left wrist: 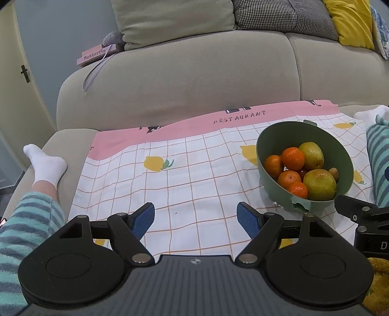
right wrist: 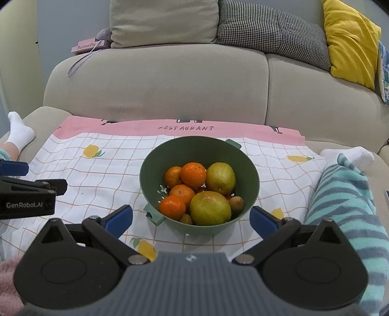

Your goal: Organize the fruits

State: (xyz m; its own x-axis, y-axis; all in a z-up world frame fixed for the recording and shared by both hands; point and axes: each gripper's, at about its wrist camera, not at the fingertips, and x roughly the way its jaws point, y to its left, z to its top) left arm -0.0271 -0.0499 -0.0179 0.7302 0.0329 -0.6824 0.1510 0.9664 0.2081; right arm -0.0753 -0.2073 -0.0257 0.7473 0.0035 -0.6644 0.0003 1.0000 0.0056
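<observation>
We're looking at the green bowl (right wrist: 245, 175), a colander with small handles, sitting on the checked lemon-print cloth (right wrist: 102, 175) spread over the beige sofa (right wrist: 170, 85). Inside we count four tangerines (right wrist: 193, 174) packed on the left and two big yellow-green citrus fruits (right wrist: 210, 208) on the right. Tucked low against the near and right wall are small brown fruits (right wrist: 237, 203); they're partly buried, and we can't say for sure what they are. Something red peeks out between the tangerines and the big fruit, too hidden to name. A few perforations in the bowl floor show on the left.

Our right gripper (right wrist: 190, 220) hovers just in front of the bowl, its blue pads spread wide to either side of the near rim, touching nothing. Our left gripper (left wrist: 195, 216) hangs over bare cloth, jaws likewise apart and empty, with the bowl off to its right. In the left wrist view the bowl's near handle (left wrist: 300, 205) is in sight, and the right edge of the frame cuts off the other tool's body.

Striped teal fleece legs (right wrist: 340, 194) with white socks (left wrist: 47, 165) flank the cloth. Behind, we see a beige cushion (right wrist: 165, 21), a houndstooth cushion (right wrist: 272, 31), a yellow cushion (right wrist: 350, 41) and a pink "Butterfly" box (left wrist: 96, 54) on the sofa arm.
</observation>
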